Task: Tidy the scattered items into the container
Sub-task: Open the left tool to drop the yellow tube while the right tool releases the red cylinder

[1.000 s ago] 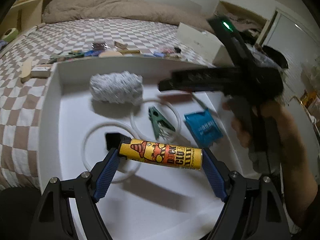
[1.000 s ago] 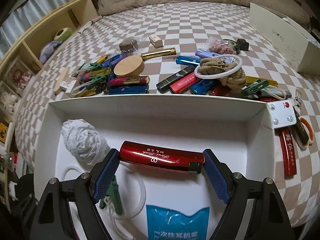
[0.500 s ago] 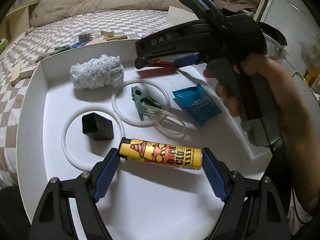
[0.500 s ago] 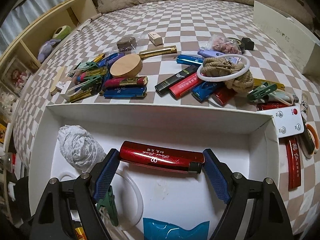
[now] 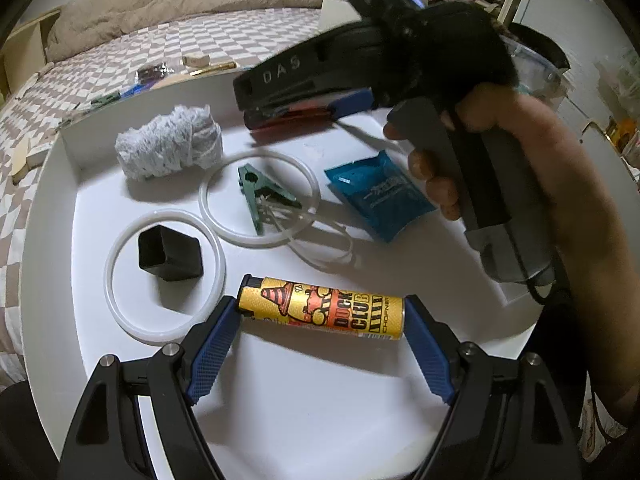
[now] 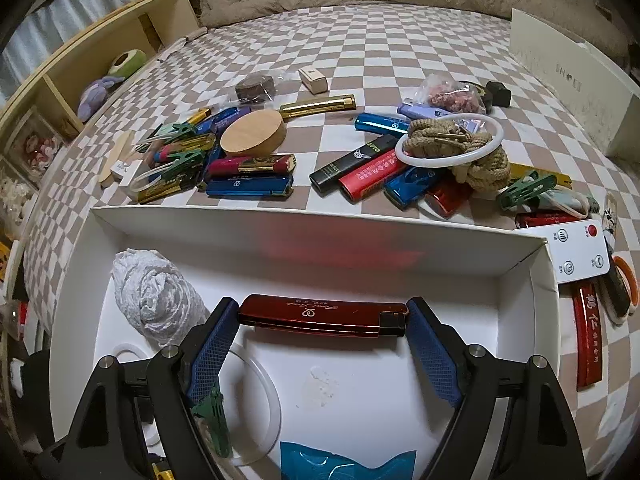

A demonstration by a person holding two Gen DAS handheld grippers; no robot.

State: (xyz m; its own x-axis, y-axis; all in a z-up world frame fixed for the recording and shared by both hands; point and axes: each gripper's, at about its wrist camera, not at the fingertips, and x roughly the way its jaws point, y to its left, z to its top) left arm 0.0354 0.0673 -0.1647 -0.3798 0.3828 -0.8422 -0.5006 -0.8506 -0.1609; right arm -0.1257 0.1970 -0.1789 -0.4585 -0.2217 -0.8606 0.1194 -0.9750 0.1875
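Note:
My left gripper (image 5: pixel 322 316) is shut on a yellow lighter (image 5: pixel 320 312) with an orange print, held low over the white box (image 5: pixel 48 208). My right gripper (image 6: pixel 322 318) is shut on a red lighter (image 6: pixel 320 314) above the box (image 6: pixel 280 232) near its far wall; it also shows in the left wrist view (image 5: pixel 308 114). In the box lie a white yarn ball (image 5: pixel 168 144), two white rings (image 5: pixel 164 276), a black cube (image 5: pixel 168 254), a green clip (image 5: pixel 260 196) and a blue packet (image 5: pixel 380 196).
Beyond the box on the checkered bed lie several lighters (image 6: pixel 248 186), a wooden disc (image 6: pixel 252 132), a rope bundle with a white ring (image 6: pixel 452 148), green clips (image 6: pixel 528 190) and a white remote (image 6: pixel 576 256). A white carton (image 6: pixel 568 80) stands far right. Shelves (image 6: pixel 80 80) line the left.
Both grippers have moved lower and deeper into the box while holding their lighters. The right gripper has come nearer in the left wrist view.

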